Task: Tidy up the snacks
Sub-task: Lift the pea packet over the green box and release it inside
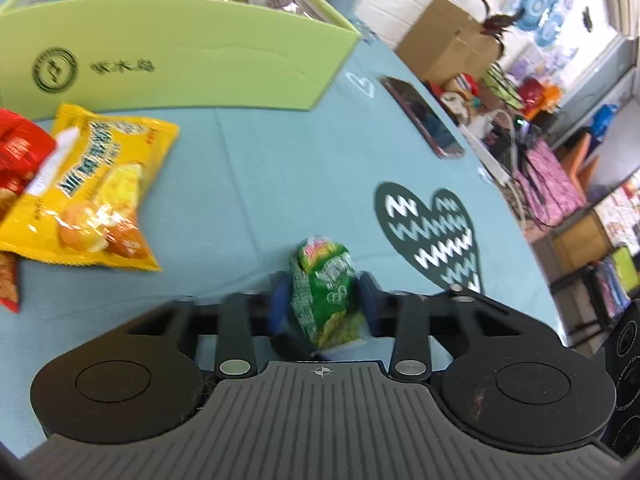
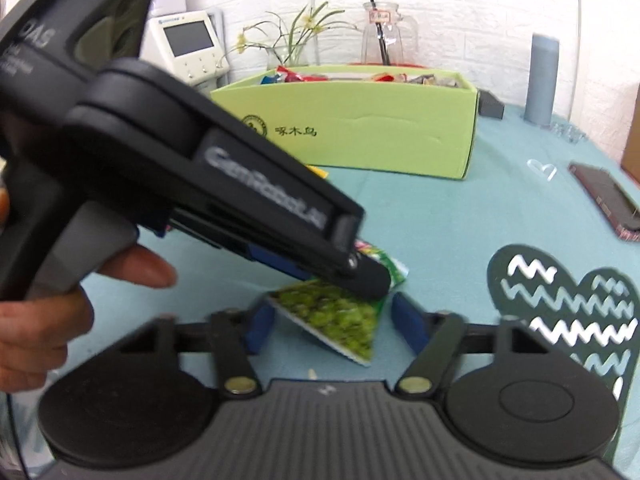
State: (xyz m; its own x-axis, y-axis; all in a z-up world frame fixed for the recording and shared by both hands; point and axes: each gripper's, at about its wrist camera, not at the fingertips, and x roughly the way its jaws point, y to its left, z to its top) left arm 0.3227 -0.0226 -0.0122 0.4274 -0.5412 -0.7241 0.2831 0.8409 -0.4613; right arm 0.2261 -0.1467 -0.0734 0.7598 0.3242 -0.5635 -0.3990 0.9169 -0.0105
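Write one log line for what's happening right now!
left gripper: shut on green snack packet | right gripper: open beside it | green box: holds snacks

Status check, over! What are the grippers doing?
Left gripper shut on green snack packet. Right gripper open, empty. Green box ahead, path clear.

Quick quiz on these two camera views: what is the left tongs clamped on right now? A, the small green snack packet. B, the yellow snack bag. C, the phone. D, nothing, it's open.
A: in the left wrist view the left tongs has its blue pads pressed against both sides of the green snack packet, while the yellow snack bag and the phone lie apart on the tablecloth.
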